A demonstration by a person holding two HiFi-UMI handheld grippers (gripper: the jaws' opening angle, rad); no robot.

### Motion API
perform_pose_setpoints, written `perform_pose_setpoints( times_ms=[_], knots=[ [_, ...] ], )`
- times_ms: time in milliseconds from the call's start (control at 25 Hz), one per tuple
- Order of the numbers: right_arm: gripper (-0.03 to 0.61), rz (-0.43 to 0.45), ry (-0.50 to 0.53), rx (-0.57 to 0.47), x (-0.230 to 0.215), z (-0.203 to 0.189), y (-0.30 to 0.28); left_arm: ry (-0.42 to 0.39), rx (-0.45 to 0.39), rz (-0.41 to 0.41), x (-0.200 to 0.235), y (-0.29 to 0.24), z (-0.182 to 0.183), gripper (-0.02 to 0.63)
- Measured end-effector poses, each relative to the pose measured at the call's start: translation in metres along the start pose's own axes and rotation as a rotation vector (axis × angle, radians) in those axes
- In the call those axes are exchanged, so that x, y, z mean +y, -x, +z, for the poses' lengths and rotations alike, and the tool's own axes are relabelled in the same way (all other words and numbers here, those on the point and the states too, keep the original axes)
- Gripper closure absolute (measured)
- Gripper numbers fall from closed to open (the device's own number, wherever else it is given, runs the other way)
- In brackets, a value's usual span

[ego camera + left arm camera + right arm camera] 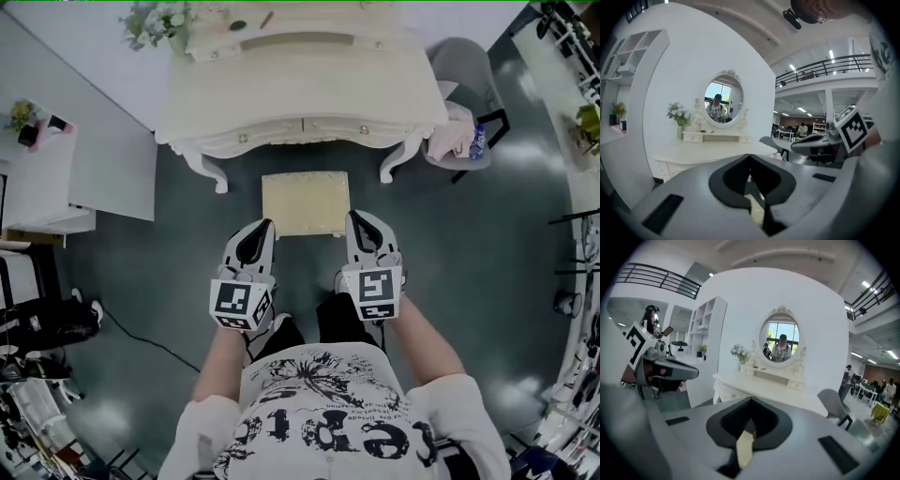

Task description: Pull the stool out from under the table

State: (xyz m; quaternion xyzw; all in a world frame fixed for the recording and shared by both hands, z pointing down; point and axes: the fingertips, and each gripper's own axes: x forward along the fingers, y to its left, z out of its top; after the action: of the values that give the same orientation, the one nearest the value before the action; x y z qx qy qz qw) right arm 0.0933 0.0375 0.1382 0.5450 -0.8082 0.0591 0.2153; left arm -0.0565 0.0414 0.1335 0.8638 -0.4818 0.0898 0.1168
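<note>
The cream square stool (305,202) stands on the dark floor just in front of the white dressing table (300,94), only its far edge near the table's front. My left gripper (266,225) hangs at the stool's near left corner, jaws shut with the tips meeting. My right gripper (352,217) is by the near right corner, likewise shut. In the left gripper view the closed left gripper (750,156) shows a strip of the stool (757,208) below it. The right gripper (751,400) shows the stool (744,451) the same way. Neither grips the stool.
A grey chair (464,66) with a pink cloth (452,139) stands right of the table. A white cabinet (112,159) is at the left. Flowers (155,21) sit on the tabletop. The person's feet are just behind the grippers.
</note>
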Motion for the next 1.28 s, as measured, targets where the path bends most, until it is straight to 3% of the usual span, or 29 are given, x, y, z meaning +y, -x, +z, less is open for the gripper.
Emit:
perform_pose_setpoints(
  times_ms=[200,480,1280],
  knots=[
    [0.561,-0.014,-0.011,-0.176,-0.017,0.086,0.010,-0.034,-0.077,0.036,0.013,0.013,0.053,0.595],
    [0.561,0.002,-0.029,-0.341,-0.011,0.141,0.036,-0.103,-0.197,0.050,0.016,0.037,0.122,0.595],
    [0.563,0.008,-0.060,-0.428,0.009,0.147,0.065,-0.121,-0.205,0.066,0.020,0.065,0.128,0.595]
  ],
)
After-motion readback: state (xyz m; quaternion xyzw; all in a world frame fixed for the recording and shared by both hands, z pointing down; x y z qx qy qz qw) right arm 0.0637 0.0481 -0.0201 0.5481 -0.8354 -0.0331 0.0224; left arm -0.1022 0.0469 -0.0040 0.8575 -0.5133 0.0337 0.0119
